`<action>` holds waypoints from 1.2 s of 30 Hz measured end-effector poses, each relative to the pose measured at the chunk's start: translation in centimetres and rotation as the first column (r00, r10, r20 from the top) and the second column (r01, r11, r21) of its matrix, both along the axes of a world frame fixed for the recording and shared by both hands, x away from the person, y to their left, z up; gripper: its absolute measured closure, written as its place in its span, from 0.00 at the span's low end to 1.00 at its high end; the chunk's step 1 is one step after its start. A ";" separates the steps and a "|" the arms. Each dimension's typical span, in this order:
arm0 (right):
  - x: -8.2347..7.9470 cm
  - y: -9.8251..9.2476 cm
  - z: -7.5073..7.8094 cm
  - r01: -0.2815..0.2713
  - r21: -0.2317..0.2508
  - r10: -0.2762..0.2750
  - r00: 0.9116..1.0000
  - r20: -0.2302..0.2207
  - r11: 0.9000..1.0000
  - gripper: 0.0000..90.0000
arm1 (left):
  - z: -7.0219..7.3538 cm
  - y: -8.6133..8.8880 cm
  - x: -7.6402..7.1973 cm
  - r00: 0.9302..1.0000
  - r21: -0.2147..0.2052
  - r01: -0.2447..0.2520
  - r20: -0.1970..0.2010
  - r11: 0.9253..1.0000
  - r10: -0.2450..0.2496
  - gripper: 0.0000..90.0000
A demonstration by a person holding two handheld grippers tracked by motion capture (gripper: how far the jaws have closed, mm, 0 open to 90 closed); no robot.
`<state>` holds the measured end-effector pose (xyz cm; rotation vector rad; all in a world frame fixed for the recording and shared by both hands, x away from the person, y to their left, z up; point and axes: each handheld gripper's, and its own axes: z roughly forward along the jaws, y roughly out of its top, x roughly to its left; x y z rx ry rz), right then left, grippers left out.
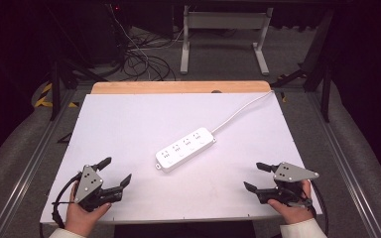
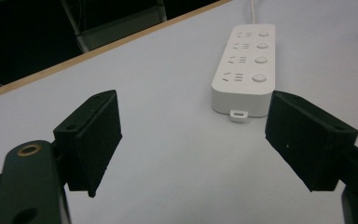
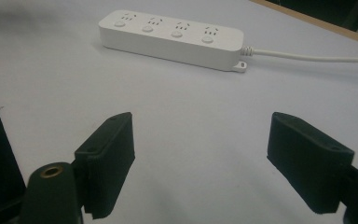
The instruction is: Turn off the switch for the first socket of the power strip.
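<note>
A white power strip (image 1: 185, 148) with several sockets and round buttons lies slantwise in the middle of the white table top (image 1: 129, 124). Its white cable (image 1: 240, 110) runs off toward the far right corner. My left gripper (image 1: 114, 171) rests near the front left corner, jaws wide apart and empty, pointing toward the strip (image 2: 244, 65). At the front right, my right gripper (image 1: 257, 177) is open too, nothing between its pads, with the strip (image 3: 170, 38) ahead of it and some way off. Each gripper (image 2: 191, 140) (image 3: 198, 158) is held by a hand.
A wooden strip (image 1: 178, 87) borders the table's far edge. Beyond it are a white desk frame (image 1: 225, 34) and tangled cables (image 1: 144, 62) on the floor. Metal rails (image 1: 345, 163) run along both sides of the table.
</note>
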<state>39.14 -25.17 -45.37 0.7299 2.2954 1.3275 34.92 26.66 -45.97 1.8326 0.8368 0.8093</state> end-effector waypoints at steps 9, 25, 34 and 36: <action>0.0 0.0 0.1 -0.004 0.001 0.004 1.000 -0.001 1.000 0.28 | 0.0 0.2 -0.1 1.000 -0.029 -0.019 -0.008 0.999 0.019 0.22; 0.0 0.4 0.4 -0.001 -0.025 0.001 1.000 0.001 1.000 0.37 | 0.1 0.3 0.0 0.999 -0.022 -0.036 -0.040 0.999 0.035 0.23; 0.8 1.3 1.6 -0.025 -0.051 0.024 0.999 -0.024 0.998 0.40 | 0.3 0.1 -0.1 0.998 0.016 -0.039 -0.048 0.999 0.040 0.24; 1.2 1.9 2.1 -0.039 -0.063 0.038 0.999 -0.022 0.997 0.39 | 0.3 0.0 -0.1 0.998 0.011 -0.038 -0.057 0.999 0.039 0.24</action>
